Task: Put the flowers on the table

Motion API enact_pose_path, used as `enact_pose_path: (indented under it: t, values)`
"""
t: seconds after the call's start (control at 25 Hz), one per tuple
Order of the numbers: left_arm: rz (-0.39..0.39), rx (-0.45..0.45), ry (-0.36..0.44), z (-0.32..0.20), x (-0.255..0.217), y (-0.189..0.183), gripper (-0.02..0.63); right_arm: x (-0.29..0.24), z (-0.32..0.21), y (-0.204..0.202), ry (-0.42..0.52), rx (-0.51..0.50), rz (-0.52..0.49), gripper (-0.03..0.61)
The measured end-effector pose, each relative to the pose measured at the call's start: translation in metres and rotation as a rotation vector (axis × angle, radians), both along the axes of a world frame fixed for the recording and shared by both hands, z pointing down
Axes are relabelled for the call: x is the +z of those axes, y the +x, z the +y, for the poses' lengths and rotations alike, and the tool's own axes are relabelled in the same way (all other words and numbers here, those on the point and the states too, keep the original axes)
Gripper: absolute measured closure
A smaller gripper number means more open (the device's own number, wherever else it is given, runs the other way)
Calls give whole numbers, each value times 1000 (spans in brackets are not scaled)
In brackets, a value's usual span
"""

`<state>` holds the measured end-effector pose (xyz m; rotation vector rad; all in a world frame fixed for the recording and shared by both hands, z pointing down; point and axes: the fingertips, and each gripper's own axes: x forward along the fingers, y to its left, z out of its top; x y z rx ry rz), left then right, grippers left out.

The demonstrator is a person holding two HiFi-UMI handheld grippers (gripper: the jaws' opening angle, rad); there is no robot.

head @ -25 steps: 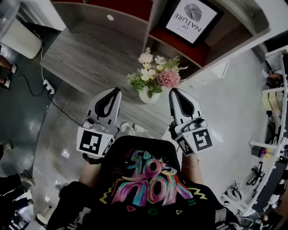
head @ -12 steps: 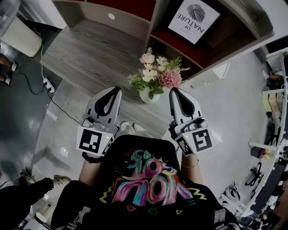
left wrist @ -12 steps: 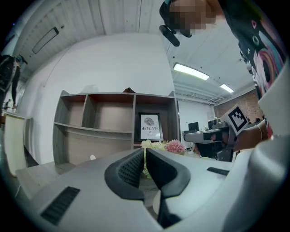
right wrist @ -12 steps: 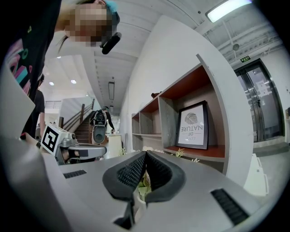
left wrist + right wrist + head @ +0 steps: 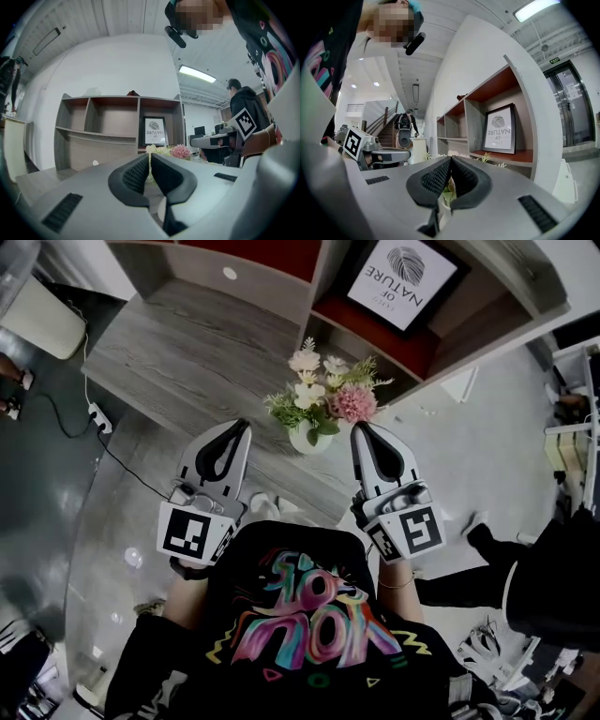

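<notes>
Looking down from the head view: the left tongs sit just left of the flowers, clear of them. The jaws are pressed together with nothing in them (their own view shows only a hairline slit at the tips, with blossoms peeking through from behind). The flowers are a pink, cream and green bunch in a white vase. They stand upright on the grey wood-grain desk, close to its near edge. Just right of the flowers come the right tongs, also closed and empty, not touching the vase. Behind and to the right of the flowers, a framed print sits in the shelf. Far right of the flowers, someone in dark clothes is on the floor.
</notes>
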<state>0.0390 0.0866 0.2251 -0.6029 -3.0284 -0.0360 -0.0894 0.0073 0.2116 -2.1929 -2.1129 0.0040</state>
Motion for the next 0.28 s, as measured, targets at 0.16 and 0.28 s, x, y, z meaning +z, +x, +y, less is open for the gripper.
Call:
enact_pose_path:
  t: [0.16, 0.28]
  values:
    - [-9, -4, 0, 0, -1, -1, 580, 1, -1, 0, -1, -3, 2, 564]
    - [-22, -9, 5, -1, -3, -2, 580, 1, -2, -1, -2, -2, 2, 563]
